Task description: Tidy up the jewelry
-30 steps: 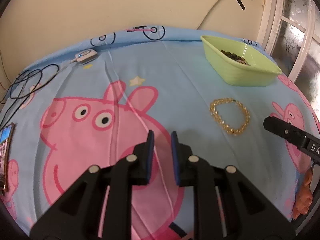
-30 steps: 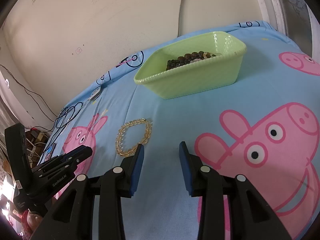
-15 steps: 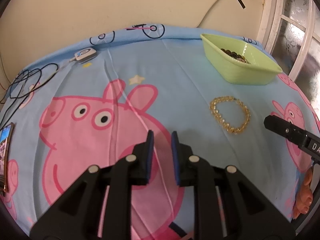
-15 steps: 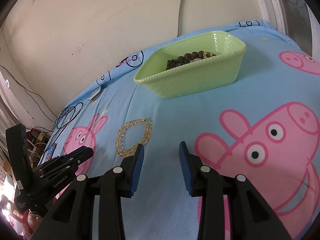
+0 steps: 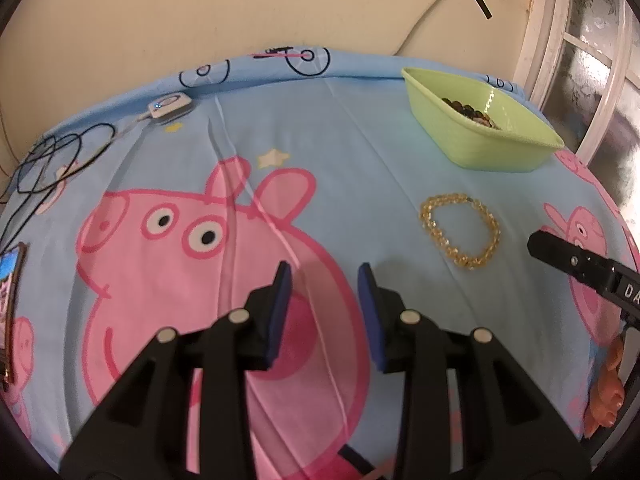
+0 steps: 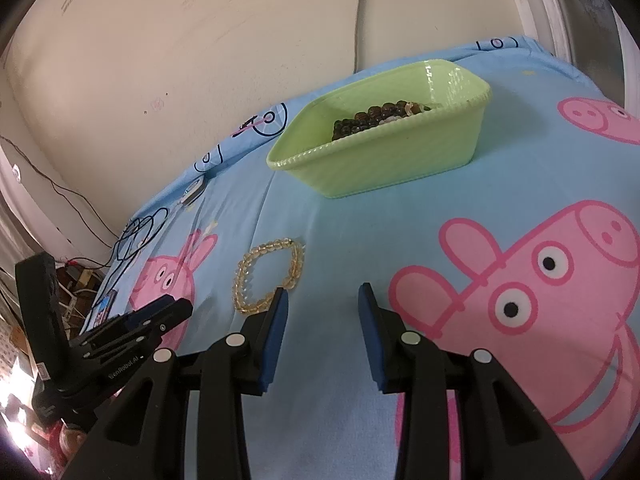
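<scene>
A yellow beaded bracelet (image 5: 460,230) lies flat on the blue cartoon-pig sheet, also in the right wrist view (image 6: 269,274). A light green tray (image 5: 516,148) behind it holds dark beaded jewelry (image 6: 376,118); its wall shows in the right wrist view (image 6: 400,160). My left gripper (image 5: 325,276) is open and empty, left of the bracelet. My right gripper (image 6: 322,294) is open and empty, just right of and in front of the bracelet. Each gripper shows in the other's view, the right at the right edge (image 5: 580,264), the left at lower left (image 6: 156,316).
A small white device (image 5: 170,105) with coiled black cable (image 5: 52,158) lies at the far left of the sheet. A phone (image 5: 10,284) lies at the left edge. A wall runs behind the bed, with a window frame (image 5: 560,32) at the right.
My left gripper has opened wider; its jaws were nearly together before. The right gripper, bracelet and tray have hardly moved.
</scene>
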`<state>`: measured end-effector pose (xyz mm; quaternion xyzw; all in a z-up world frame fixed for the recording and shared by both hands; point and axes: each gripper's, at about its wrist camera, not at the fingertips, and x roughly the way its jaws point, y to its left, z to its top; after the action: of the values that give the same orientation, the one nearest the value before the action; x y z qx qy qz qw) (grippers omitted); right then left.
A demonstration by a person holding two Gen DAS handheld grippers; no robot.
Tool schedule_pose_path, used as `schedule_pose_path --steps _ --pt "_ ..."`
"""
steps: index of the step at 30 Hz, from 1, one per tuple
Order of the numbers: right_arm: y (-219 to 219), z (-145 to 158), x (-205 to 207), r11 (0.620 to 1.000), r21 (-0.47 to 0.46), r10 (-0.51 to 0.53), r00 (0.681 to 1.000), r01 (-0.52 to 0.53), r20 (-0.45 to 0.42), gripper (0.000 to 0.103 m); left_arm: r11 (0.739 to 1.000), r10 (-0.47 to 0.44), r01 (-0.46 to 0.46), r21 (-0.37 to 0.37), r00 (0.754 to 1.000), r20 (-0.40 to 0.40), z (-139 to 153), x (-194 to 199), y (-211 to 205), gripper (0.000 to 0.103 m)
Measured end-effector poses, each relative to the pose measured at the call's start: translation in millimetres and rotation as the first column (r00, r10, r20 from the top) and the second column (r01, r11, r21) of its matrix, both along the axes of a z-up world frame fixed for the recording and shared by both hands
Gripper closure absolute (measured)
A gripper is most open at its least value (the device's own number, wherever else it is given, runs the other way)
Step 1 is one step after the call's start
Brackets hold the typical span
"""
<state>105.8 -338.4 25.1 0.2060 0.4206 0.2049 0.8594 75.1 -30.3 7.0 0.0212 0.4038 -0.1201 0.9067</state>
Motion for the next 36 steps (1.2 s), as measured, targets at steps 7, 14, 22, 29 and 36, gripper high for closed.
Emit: schedule_pose_path --steps 7,14,22,29,36 --pt "1 -2 18 0.998 0.059 0.011 0.999 -0.008 -0.046 0.091 0.999 -0.004 0.003 -0.044 1.0 -0.017 -1 4 6 0.07" --pt "41 6 32 0.99 -0.095 0.103 0.994 -0.105 -0.02 0.091 0.997 -0.005 0.004 -0.071 1.0 -0.024 0 4 9 0.071" --pt "57 7 16 0.939 -0.299 0.186 0.982 -0.17 0.024 0.103 0.993 -0.012 0.008 -0.114 0.999 -0.038 -1 7 15 0.071" --pt "30 7 -16 0.96 -0.224 0.181 0.983 -0.17 0.026 0.103 0.966 -0.15 0.141 -0.214 0.988 -0.023 6 4 14 0.04" --pt "21 5 -23 0.973 -0.152 0.18 0.983 -0.175 0.023 0.103 0.947 -0.306 0.299 -0.119 0.951 -0.048 14 3 -45 0.041"
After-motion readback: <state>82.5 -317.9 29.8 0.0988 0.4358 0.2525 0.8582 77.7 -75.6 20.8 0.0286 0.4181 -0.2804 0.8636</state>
